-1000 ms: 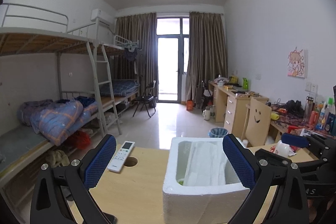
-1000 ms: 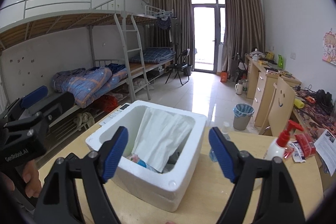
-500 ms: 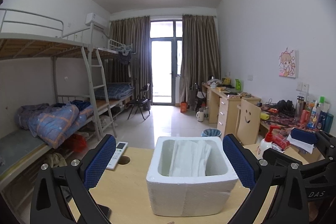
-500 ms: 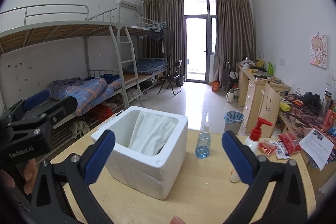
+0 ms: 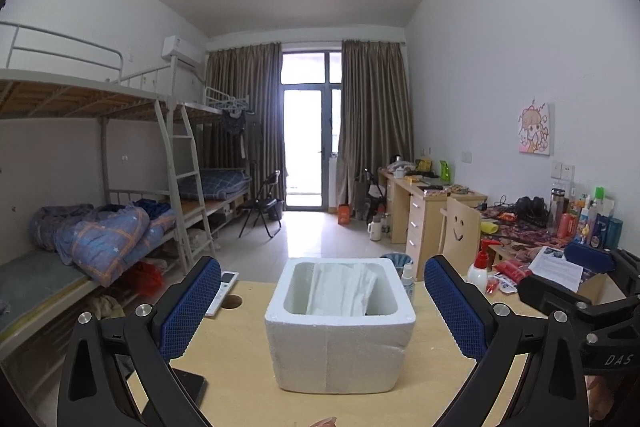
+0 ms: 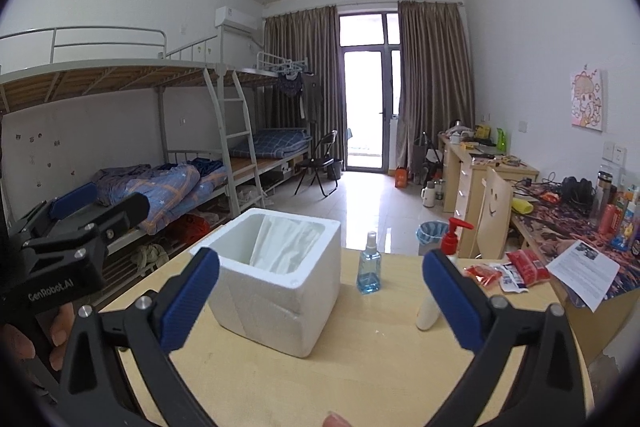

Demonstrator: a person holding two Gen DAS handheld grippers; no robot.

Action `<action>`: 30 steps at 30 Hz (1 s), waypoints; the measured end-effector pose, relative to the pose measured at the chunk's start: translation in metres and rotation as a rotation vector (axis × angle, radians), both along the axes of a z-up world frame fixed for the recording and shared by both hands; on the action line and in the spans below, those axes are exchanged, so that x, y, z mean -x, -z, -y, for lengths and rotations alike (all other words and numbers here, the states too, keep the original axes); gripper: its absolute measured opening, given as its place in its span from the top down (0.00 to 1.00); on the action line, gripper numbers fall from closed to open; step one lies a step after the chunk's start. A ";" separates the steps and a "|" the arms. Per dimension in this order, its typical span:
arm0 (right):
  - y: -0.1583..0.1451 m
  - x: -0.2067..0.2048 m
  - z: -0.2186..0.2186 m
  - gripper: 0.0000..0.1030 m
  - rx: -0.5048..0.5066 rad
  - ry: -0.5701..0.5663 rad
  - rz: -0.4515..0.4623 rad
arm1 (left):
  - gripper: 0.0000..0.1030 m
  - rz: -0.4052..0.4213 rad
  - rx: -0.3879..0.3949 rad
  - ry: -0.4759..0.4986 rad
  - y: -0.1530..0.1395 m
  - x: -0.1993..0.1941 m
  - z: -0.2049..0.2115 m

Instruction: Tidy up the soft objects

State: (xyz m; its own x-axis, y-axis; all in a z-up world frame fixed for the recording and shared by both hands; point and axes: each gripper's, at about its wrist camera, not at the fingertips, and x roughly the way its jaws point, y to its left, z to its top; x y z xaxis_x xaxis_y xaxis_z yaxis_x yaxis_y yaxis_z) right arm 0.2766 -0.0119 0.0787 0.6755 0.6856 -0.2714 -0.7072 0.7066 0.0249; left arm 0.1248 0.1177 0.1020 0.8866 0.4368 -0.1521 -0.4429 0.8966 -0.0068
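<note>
A white foam box (image 5: 340, 323) (image 6: 276, 279) stands on the wooden table (image 5: 232, 355) (image 6: 360, 359). A white folded cloth (image 5: 342, 289) (image 6: 286, 243) leans inside it. My left gripper (image 5: 322, 311) is open, its blue pads wide on either side of the box, well short of it and holding nothing. My right gripper (image 6: 320, 301) is open too, empty, back from the box, which sits left of its centre. The right gripper's body shows at the right edge of the left wrist view; the left gripper's body shows at the left of the right wrist view.
A blue spray bottle (image 6: 369, 265) and a red-pump bottle (image 6: 440, 275) stand right of the box. Red packets (image 6: 516, 269) and a paper sheet (image 6: 586, 273) lie further right. A remote (image 5: 222, 293) and a table hole (image 5: 232, 303) are left of it. A dark phone (image 5: 188, 387) lies near.
Both grippers have drawn back from the box, which now looks smaller and farther. The right gripper's jaws opened wider. The bottles came into view to the right of the box.
</note>
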 end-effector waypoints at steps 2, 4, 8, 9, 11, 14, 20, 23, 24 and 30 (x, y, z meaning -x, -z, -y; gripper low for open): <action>0.003 0.006 0.008 0.00 -0.008 0.008 0.011 | 0.01 0.001 0.002 0.001 0.002 0.003 0.003; 0.006 0.008 0.011 0.00 -0.008 0.018 0.011 | 0.01 -0.008 -0.003 0.012 0.005 0.007 0.008; 0.009 0.013 0.017 0.00 -0.003 0.032 0.023 | 0.01 -0.006 -0.005 0.022 0.008 0.013 0.016; 0.009 0.014 0.018 0.00 -0.005 0.033 0.025 | 0.01 -0.006 -0.005 0.026 0.010 0.014 0.018; 0.011 0.016 0.019 0.00 0.000 0.033 0.024 | 0.01 -0.004 -0.006 0.027 0.010 0.016 0.021; 0.014 0.022 0.019 0.00 0.014 0.027 0.028 | 0.01 -0.003 -0.010 0.028 0.011 0.018 0.024; 0.020 0.035 0.026 0.00 -0.002 0.031 0.064 | 0.01 0.006 -0.021 0.014 0.019 0.026 0.028; 0.028 0.036 0.029 0.00 -0.012 0.029 0.043 | 0.01 0.006 -0.012 0.023 0.028 0.028 0.029; 0.030 0.036 0.030 0.00 -0.014 0.027 0.039 | 0.01 0.005 -0.009 0.029 0.031 0.028 0.031; 0.046 0.040 0.037 0.00 -0.029 0.029 0.036 | 0.01 0.031 -0.026 0.031 0.046 0.038 0.039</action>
